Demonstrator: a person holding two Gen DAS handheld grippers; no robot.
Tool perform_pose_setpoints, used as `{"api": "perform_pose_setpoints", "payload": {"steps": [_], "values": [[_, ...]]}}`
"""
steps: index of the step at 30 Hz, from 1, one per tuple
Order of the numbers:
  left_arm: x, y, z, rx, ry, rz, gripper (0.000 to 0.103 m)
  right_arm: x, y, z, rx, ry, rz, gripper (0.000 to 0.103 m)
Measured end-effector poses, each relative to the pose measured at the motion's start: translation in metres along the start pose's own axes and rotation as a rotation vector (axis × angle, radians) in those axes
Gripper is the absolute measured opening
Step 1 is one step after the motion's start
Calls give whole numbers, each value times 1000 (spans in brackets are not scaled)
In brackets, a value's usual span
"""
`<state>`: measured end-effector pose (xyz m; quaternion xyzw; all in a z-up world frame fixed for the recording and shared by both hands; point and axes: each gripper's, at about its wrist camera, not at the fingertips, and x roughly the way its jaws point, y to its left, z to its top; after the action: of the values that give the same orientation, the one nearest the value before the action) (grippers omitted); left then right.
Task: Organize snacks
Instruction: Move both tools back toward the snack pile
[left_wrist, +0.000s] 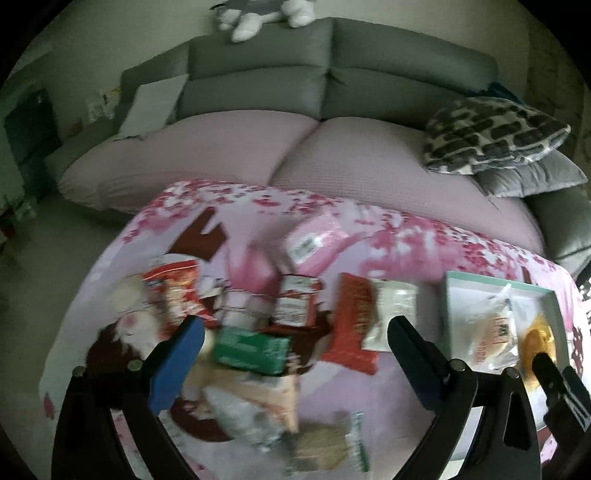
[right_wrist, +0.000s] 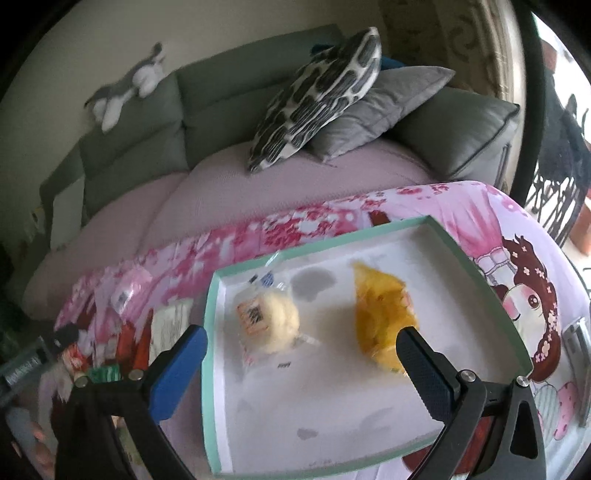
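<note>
Snacks (left_wrist: 258, 332) are lying scattered on the counter's (left_wrist: 388, 387) left; two are sitting in the tray (right_wrist: 218, 332) right. I'm holding both tongs, left (left_wrist: 295, 343) and right (right_wrist: 301, 354), wide open, empty, hovering to choose.

The tablecloth (right_wrist: 509, 236) is pink with red blossom patches and a cartoon girl with dark brown hair at three o'clock. The tray (right_wrist: 476, 258) is white inside with a mint-green rim. In it lie a pale cream bun (right_wrist: 273, 321) with an orange label and a yellow packet (right_wrist: 380, 317). At nine o'clock in the left view, a green box (left_wrist: 251, 349) sits below red-and-white packets (left_wrist: 295, 304). The far cushion (left_wrist: 491, 134) is white with dark grey blotches.
</note>
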<state>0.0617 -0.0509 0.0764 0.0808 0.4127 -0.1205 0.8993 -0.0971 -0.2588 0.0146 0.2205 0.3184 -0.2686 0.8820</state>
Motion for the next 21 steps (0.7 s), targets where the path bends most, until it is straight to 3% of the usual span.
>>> {"api": "perform_pose_setpoints", "payload": {"steps": [5,15,21], "values": [[-6,35,-10,-50,13,32,99,-3,27,-16,-38,67,90,103],[-6,86,-36,-147,53,57,99,-4,59,-31,-86,137,167,103],[-1,101,-52,-172,94,26,99,-7,90,-42,-169,160,228,103]]}}
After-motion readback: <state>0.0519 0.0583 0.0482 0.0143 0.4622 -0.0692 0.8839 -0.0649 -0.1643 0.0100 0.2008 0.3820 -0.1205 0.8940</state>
